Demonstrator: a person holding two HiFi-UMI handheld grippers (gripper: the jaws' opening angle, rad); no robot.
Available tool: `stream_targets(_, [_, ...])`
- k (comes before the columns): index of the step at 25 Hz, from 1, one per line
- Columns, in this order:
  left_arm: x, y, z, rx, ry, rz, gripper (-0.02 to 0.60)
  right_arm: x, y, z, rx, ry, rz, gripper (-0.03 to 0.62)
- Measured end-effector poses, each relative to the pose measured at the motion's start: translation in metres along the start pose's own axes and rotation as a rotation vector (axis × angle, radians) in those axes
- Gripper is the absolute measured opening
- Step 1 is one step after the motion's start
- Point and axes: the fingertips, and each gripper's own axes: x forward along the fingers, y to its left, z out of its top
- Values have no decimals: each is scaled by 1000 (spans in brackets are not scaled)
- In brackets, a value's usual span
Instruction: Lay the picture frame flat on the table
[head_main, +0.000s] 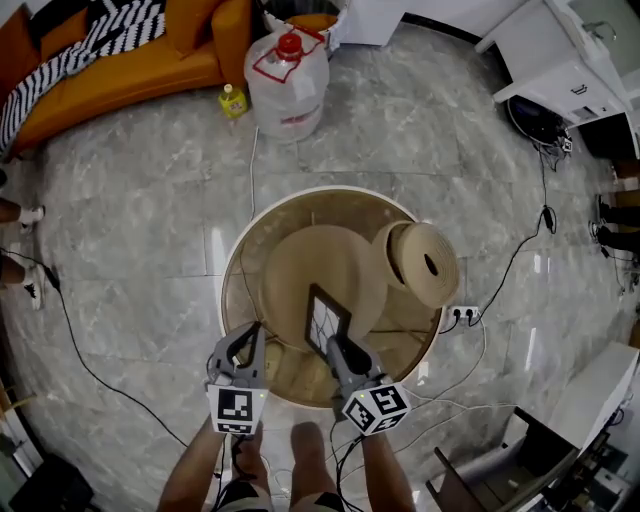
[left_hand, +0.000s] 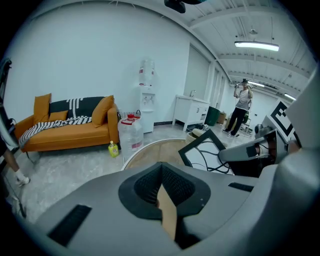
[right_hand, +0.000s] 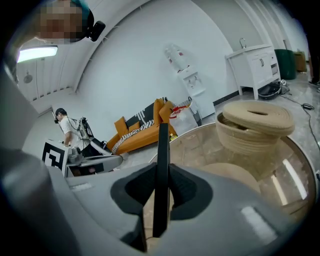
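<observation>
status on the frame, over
Right gripper clamped on picture frame, not yet flat on table. Left gripper shut, empty. Basket close alongside.

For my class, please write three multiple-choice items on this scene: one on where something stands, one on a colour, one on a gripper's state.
1. Where does the big water jug stand?
A) on the round table
B) on the floor near the sofa
C) inside the basket

2. What colour is the sofa?
A) orange
B) green
C) white

3. What state is the right gripper in?
A) wide open and empty
B) shut on the basket lid
C) shut on the picture frame

Answers:
1 B: the head view shows the jug on the marble floor, beyond the table.
2 A: its seat and cushions show orange.
3 C: the right gripper view shows both jaws pressed on the frame's black edge.
</observation>
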Motion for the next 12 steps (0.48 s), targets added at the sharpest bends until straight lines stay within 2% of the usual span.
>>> stream_targets(6, [19,6,-35,-5,30,4,15,20,-17,-28,51,32,16,71])
stream_targets(12, [33,11,-54,-13,47,6,15,34,-30,-49,88,56,28,72])
